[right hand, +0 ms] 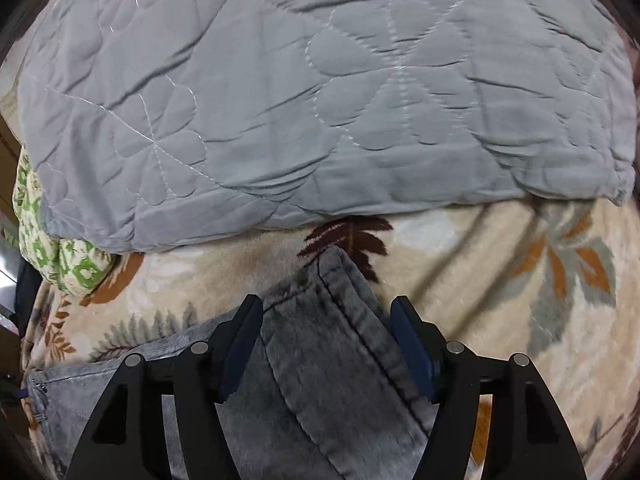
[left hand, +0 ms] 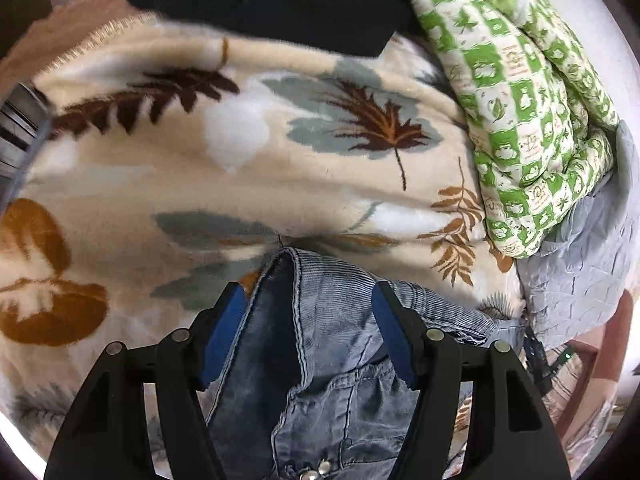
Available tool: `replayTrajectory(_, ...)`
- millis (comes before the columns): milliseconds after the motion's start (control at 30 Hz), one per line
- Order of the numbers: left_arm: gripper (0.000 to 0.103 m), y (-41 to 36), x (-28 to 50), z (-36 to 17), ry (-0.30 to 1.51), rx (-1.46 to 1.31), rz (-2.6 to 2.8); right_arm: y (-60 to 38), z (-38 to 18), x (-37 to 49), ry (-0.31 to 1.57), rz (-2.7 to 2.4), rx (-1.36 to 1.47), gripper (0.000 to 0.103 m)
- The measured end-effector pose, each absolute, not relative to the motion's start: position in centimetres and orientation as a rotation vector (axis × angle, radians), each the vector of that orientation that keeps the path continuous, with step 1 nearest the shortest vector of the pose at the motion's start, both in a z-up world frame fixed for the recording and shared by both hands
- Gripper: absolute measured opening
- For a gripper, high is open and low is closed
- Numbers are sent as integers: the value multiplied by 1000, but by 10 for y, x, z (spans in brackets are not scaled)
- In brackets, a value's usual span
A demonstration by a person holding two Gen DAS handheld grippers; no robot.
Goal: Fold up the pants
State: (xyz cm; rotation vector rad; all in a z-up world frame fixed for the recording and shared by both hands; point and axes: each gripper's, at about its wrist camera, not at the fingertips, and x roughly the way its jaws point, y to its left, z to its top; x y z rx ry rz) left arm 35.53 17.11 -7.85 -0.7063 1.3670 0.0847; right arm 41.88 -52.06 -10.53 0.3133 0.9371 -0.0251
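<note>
Blue-grey denim pants (left hand: pixel 332 320) lie on a cream blanket with a leaf print (left hand: pixel 240 184). In the left wrist view a waistband corner with rivets lies between the fingers of my left gripper (left hand: pixel 306 292), whose jaws are wide apart on either side of the cloth. In the right wrist view another corner of the pants (right hand: pixel 332 320) lies between the fingers of my right gripper (right hand: pixel 326 308), also spread open. I cannot tell whether the pads touch the denim.
A green-and-white patterned quilt (left hand: pixel 520 120) and a grey quilted cover (right hand: pixel 300 100) are piled at the blanket's far side. A black garment (left hand: pixel 280 0) lies at the back. The leaf blanket also shows in the right wrist view (right hand: pixel 520 280).
</note>
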Motion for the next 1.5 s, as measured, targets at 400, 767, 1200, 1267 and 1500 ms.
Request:
replayTrajectory(400,8,103,357,-64,1278,-445,-59,-516,-100,425,919,-36,201,15)
replayTrajectory(767,1,79,286,33,991,-236,36,-543,-6,332,686,-25,265,14)
replayTrajectory(1200,1,66,136,75,870,-294,-30,-556,-5,118,607,-34,451,14)
replayTrajectory(1267,1,69,115,59,913,-316,-31,-560,-20,78,617,-51,470,14)
replayTrajectory(1500,2,79,72,-14,1127,-397,-4,-569,-102,-14,753,-126,602,15)
